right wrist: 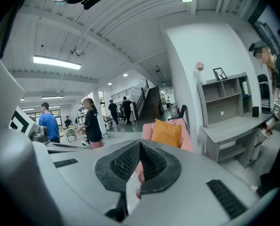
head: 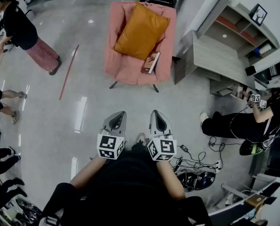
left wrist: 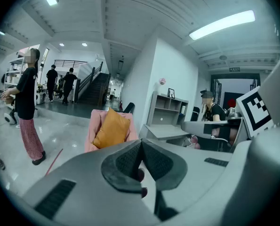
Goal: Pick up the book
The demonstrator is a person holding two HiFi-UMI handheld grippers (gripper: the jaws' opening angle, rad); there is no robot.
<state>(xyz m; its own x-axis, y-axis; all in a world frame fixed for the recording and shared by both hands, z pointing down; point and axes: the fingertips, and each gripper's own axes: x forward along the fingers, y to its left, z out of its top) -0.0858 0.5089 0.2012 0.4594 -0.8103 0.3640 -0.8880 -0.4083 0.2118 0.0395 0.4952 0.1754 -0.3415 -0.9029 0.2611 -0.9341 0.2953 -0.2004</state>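
Left gripper (head: 119, 117) and right gripper (head: 157, 116) side by side, each with jaws clenched together on nothing, book (head: 151, 63) well ahead of both jaws, lying on the seat of a pink armchair (head: 125, 69), touching the lower edge of an orange cushion (head: 140, 31)

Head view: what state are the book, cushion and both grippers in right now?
Book: lying on the pink armchair seat, untouched.
Cushion: propped against the backrest.
Left gripper: shut, empty.
Right gripper: shut, empty.
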